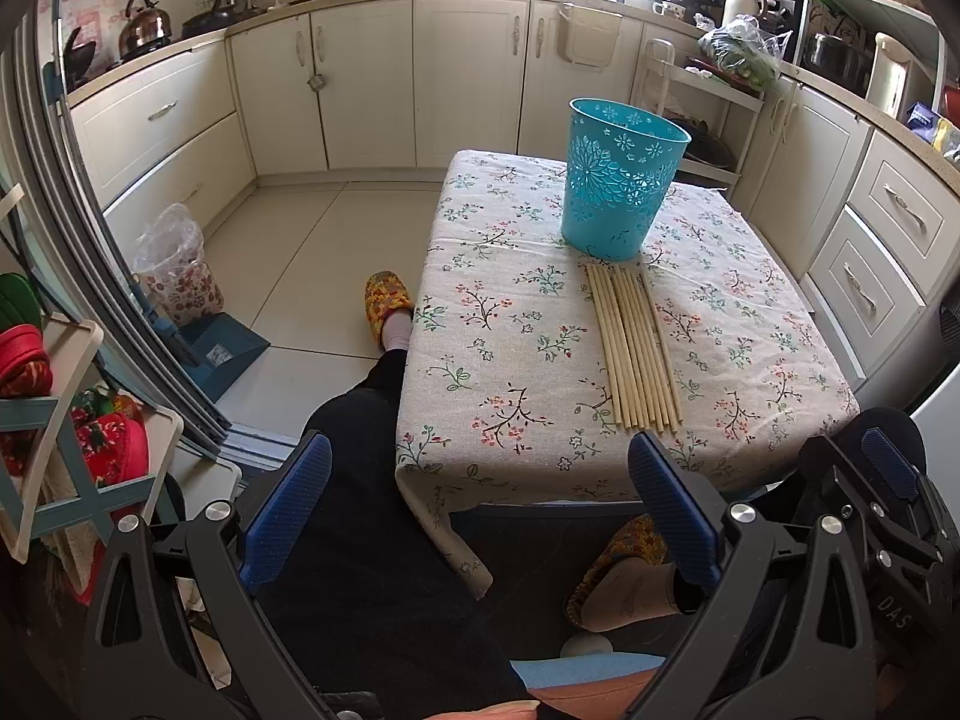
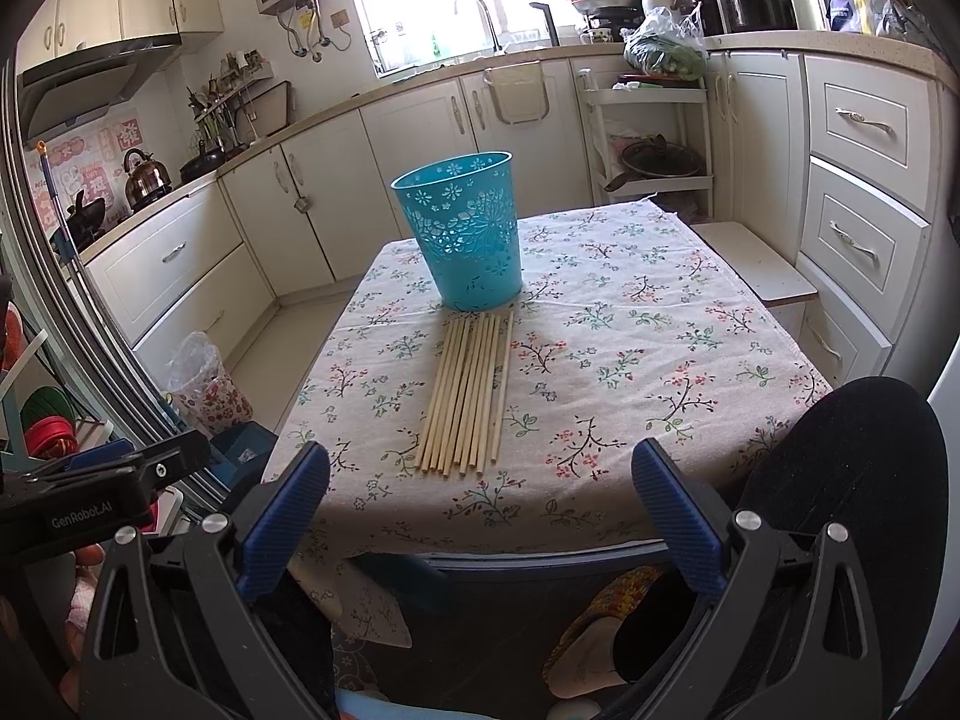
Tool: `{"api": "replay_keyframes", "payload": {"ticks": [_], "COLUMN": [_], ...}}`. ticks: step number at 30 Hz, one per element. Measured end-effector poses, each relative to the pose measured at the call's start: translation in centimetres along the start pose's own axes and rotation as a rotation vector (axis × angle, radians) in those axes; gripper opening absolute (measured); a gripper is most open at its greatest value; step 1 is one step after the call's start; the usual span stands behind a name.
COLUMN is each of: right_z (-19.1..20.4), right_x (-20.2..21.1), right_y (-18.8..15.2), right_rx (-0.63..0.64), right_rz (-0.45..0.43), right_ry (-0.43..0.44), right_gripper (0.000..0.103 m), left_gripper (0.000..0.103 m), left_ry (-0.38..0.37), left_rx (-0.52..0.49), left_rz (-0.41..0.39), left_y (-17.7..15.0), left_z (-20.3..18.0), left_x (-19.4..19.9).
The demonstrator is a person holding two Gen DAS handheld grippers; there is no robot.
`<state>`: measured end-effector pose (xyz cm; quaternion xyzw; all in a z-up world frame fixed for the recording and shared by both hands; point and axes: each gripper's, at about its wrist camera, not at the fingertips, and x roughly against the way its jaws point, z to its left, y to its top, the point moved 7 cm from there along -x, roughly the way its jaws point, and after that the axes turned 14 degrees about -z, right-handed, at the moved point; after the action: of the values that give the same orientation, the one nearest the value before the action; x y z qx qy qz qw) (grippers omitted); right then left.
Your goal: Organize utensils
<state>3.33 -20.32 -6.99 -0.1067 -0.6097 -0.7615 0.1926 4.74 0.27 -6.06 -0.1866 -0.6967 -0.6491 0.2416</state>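
A small table under a floral tablecloth [image 2: 630, 324] carries an upright teal perforated basket [image 2: 465, 234] and, just before its base, a flat row of pale wooden chopsticks [image 2: 471, 396]. The sticks lie side by side, long axes running from the basket toward the table's near edge, far ends almost touching the basket. They look light, stiff and smooth, likely to roll or slip; a pinch across the near ends or mid-length, one or a few at a time, seems safest. Both the left gripper [image 1: 480, 504] and the right gripper [image 2: 480, 510] hang before the near edge, jaws spread wide, holding nothing.
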Motion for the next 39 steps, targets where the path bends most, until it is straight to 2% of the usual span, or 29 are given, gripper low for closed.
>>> {"api": "replay_keyframes", "payload": {"ticks": [39], "right_z": [0.16], "right_x": [0.12], "right_y": [0.03], "right_rx": [-0.001], "right_rz": [-0.002], "right_ry": [0.003], "right_gripper": [0.097], "left_gripper": [0.095], "left_ry": [0.006], "left_rx": [-0.006], "left_rz": [-0.007], "left_y": [0.14], "left_z": [0.34], "left_x": [0.28]}}
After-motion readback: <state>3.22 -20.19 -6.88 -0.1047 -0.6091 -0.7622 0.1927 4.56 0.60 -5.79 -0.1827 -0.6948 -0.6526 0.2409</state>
